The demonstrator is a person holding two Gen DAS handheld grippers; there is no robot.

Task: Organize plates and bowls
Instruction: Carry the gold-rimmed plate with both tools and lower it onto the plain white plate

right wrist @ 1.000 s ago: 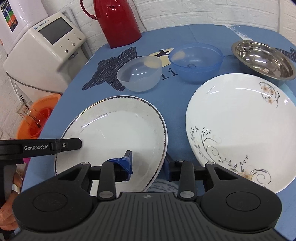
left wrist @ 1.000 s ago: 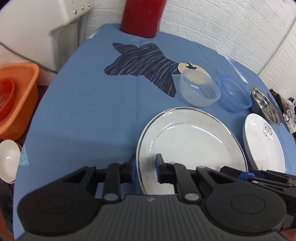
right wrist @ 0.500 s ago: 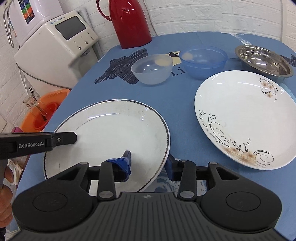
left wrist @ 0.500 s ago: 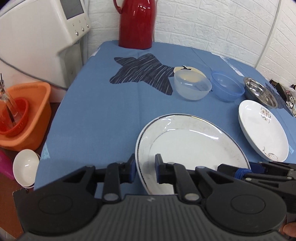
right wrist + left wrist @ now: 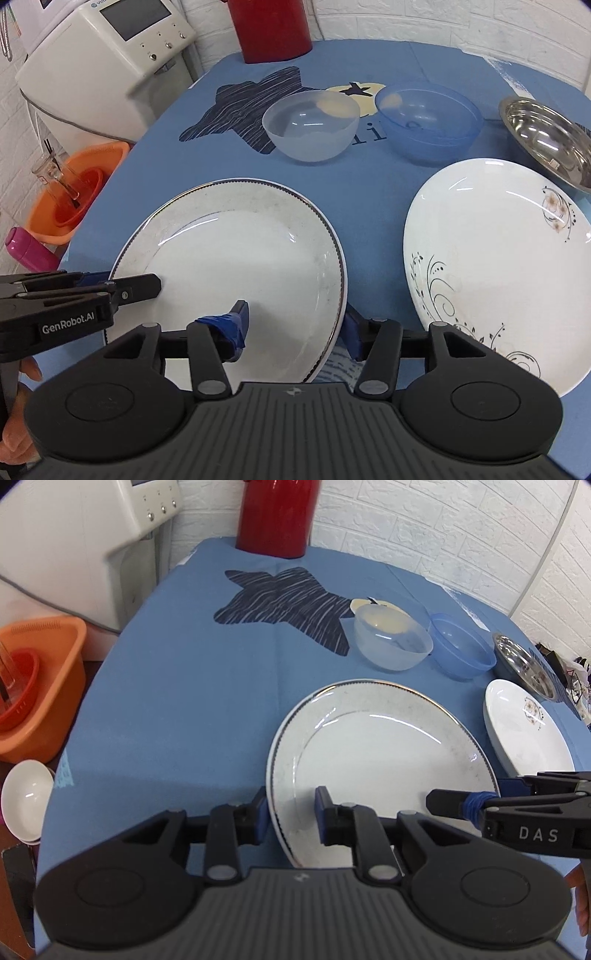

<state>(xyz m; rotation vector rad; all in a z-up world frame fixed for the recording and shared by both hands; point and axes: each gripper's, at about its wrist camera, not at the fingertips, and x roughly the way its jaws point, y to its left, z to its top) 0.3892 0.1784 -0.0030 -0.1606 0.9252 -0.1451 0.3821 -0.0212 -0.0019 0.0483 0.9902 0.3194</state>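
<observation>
A white plate with a dark dotted rim (image 5: 380, 753) (image 5: 236, 258) lies at the near side of the blue table. My left gripper (image 5: 290, 814) is shut on its near left rim, one finger outside and one on the plate face. My right gripper (image 5: 295, 328) straddles the near right rim with its jaws apart; the taped finger (image 5: 229, 325) rests on the plate. A flowered white plate (image 5: 491, 258) lies to the right. Behind stand a clear bowl (image 5: 310, 125), a blue bowl (image 5: 428, 122) and a steel bowl (image 5: 546, 140).
A red thermos (image 5: 277, 517) stands at the table's far edge (image 5: 369, 559), beside a white machine (image 5: 107, 62). An orange basin (image 5: 33, 686) and a white bowl (image 5: 26, 797) sit below the table's left side. A hand (image 5: 18, 443) holds the left gripper.
Both cameras rose and then dipped back toward the table with the rimmed plate between the fingers. My right gripper's jaws now stand wider apart than before.
</observation>
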